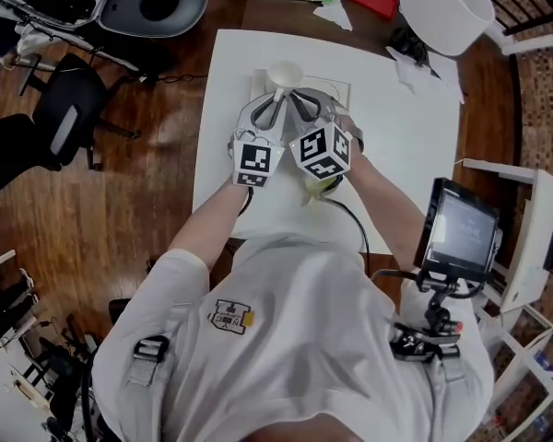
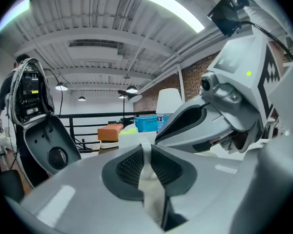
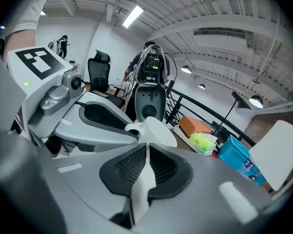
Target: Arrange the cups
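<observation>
The white cup (image 1: 284, 74) looks light and thin-walled, so it will likely crush under a hard squeeze; take it gently at the rim. It sits right at both tips, over the worktop (image 1: 415, 145). Your left hand-held gripper (image 2: 146, 162) and right hand-held gripper (image 3: 146, 165) each pinch a thin white wall, apparently the cup's. No view shows what is inside it. Farther ahead stands a blue bin (image 3: 237, 160), contents unseen.

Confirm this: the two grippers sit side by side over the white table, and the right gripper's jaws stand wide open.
Wrong on the jaws. The right gripper view shows the right gripper shut on a white cup, not wide open. The rest stands: in the head view it sits side by side with the left gripper over the white table.
</observation>
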{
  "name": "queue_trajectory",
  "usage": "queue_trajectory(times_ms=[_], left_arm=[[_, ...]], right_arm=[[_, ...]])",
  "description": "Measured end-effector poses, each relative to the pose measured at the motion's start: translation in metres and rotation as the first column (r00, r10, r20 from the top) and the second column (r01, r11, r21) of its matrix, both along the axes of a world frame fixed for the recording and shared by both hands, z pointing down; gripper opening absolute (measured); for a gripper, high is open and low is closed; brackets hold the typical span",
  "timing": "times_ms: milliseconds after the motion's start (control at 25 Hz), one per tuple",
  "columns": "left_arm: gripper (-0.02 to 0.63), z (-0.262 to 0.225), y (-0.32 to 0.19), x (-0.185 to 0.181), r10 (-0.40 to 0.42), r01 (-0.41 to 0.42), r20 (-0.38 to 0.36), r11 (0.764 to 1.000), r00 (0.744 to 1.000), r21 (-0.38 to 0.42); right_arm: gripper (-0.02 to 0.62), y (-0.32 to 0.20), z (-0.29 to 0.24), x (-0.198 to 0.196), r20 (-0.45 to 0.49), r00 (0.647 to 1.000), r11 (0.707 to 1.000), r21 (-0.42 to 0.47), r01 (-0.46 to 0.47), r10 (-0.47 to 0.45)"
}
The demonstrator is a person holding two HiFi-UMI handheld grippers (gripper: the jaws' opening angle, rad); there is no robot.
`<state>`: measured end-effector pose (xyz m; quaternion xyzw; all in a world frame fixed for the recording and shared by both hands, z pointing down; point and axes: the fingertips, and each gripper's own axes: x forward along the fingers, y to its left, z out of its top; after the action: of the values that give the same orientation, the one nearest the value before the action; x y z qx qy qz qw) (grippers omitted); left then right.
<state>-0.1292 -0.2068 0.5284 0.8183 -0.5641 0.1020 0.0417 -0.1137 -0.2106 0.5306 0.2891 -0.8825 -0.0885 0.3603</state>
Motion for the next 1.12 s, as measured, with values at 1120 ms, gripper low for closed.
queue_trajectory(times_ms=[1120], left_arm=[[0.044,0.037,0.015,0.015,0.053,-0.048,0.074,0.996,0.996,-0.077]], right_arm=[[0.016,0.01,0.021,0.004,0.001,1.0,1.0,-0.029,-0.002,0.002]])
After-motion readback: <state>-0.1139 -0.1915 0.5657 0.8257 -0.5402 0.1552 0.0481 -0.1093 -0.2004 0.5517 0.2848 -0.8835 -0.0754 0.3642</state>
